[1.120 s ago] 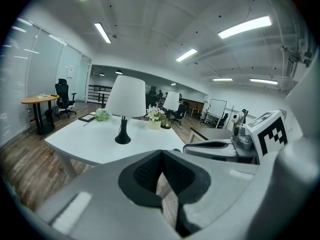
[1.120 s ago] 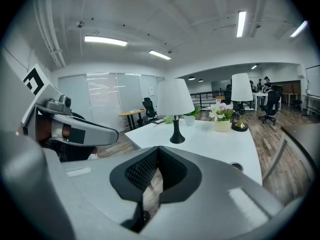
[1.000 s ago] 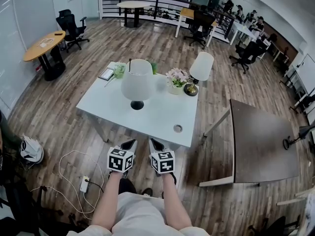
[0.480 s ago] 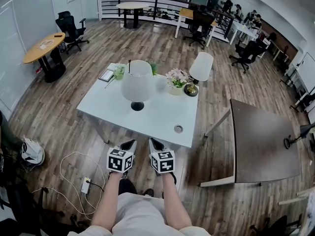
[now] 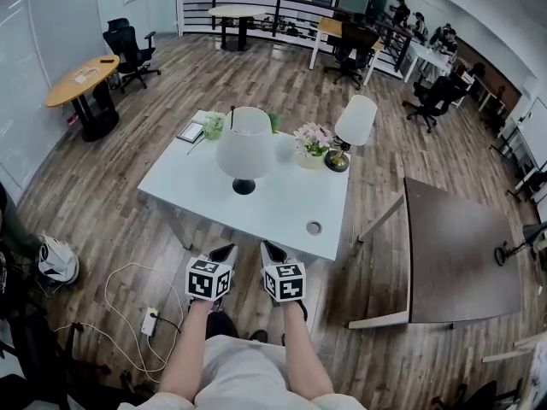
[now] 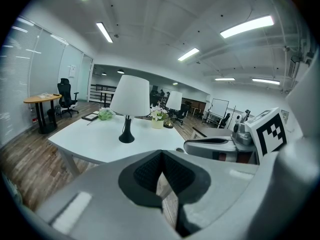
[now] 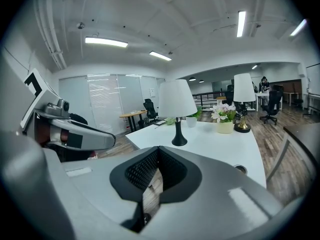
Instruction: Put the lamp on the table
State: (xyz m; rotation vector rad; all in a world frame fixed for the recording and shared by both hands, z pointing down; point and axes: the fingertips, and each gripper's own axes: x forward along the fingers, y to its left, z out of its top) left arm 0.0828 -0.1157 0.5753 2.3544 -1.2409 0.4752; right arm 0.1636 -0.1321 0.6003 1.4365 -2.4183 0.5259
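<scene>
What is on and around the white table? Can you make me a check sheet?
Surface: white table, bare along the front.
Job's things: black-foot lamp mid-table and brass-foot lamp at the far right, both upright.
Clutter: flowers, green plant and pad along the far side.
Grippers: left gripper and right gripper by the front edge, jaws together, holding nothing.
Cables: white cable and power strip on the floor, left.
Surroundings: dark table right, round table and chair far left.

The table [image 5: 192,190] is carrying a black-based lamp [image 5: 244,150] at its centre, flowers [image 5: 313,143] and a brass-based lamp [image 5: 352,126] toward the far right corner, and a plant [image 5: 214,125] and notebook [image 5: 189,131] at the far left corner.
</scene>
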